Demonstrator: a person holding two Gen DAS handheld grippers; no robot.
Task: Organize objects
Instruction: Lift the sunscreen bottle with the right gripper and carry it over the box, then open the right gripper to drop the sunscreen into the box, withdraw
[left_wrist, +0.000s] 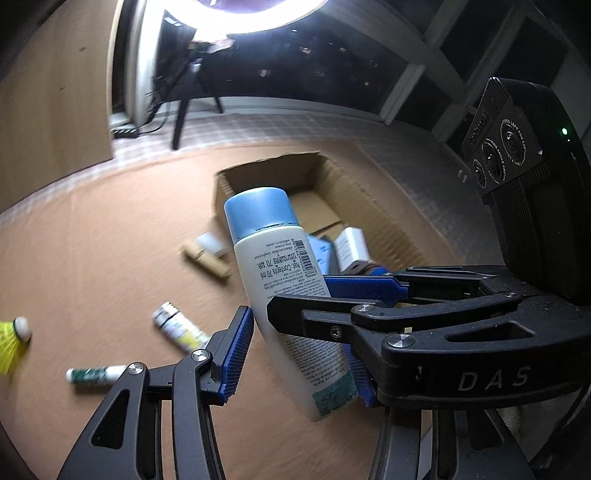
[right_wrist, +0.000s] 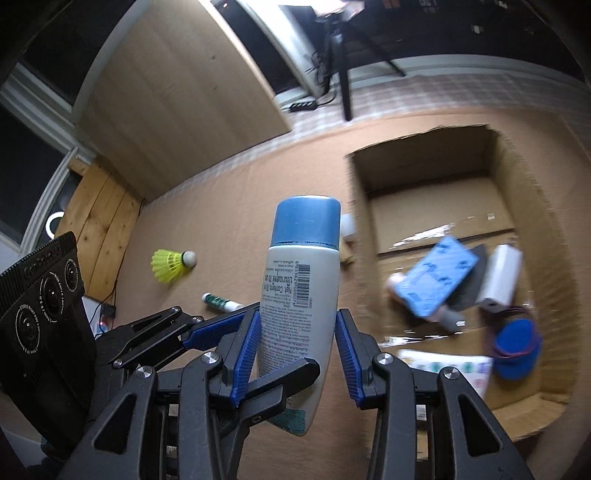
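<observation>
A white bottle with a blue cap is held in the air above the brown table. Both grippers are on it at once. My left gripper has its blue pads on either side of the bottle's lower body. My right gripper also clamps the bottle's lower part, and its black fingers cross in front of the left gripper in the left wrist view. An open cardboard box lies just beyond, to the right.
The box holds a blue packet, a white adapter, a blue round thing and a printed sheet. On the table lie a yellow shuttlecock, a green-white tube, a small bottle and a tan roll.
</observation>
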